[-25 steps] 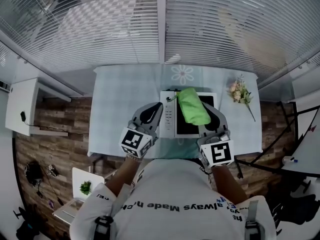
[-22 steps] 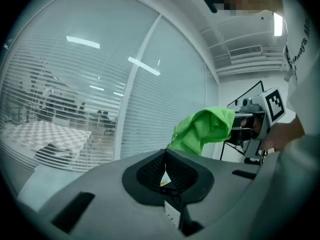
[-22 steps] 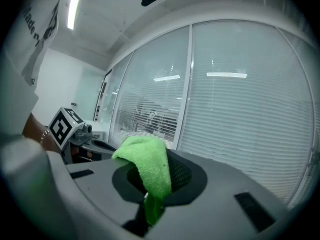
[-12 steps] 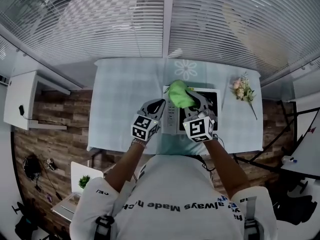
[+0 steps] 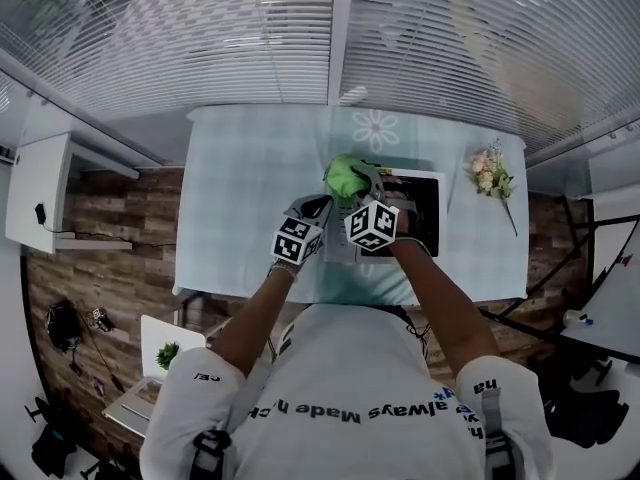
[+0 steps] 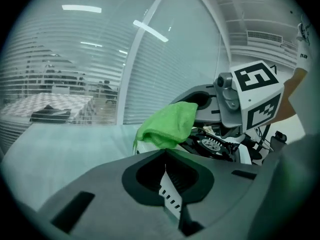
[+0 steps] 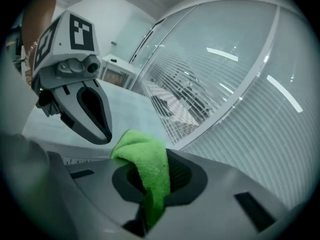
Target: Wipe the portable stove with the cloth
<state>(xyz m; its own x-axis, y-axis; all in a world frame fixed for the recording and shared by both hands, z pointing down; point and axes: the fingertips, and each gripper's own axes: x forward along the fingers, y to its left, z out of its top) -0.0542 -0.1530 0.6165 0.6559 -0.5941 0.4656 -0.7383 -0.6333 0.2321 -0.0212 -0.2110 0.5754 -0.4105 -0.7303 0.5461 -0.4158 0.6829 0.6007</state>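
Observation:
The white portable stove [image 5: 428, 180] with a black top sits on the pale table [image 5: 240, 208], its burner [image 6: 212, 145] showing in the left gripper view. A green cloth [image 5: 346, 176] is bunched over the stove's far left corner, and my right gripper [image 5: 361, 184] is shut on it; the cloth [image 7: 150, 169] hangs out between the jaws. The same cloth [image 6: 167, 125] lies just beyond my left gripper [image 5: 322, 206]. That left gripper [image 6: 170, 194] is shut and empty, resting at the stove's left edge by the control panel.
A small bunch of flowers [image 5: 492, 181] lies on the table right of the stove. A flower print [image 5: 375, 128] marks the tablecloth behind it. Blinds and a glass wall run along the far side. A white side cabinet [image 5: 40, 198] stands on the left.
My right gripper has swept the green cloth from the stove's middle to its far left corner. The left gripper has edged forward and right along the stove's left side.

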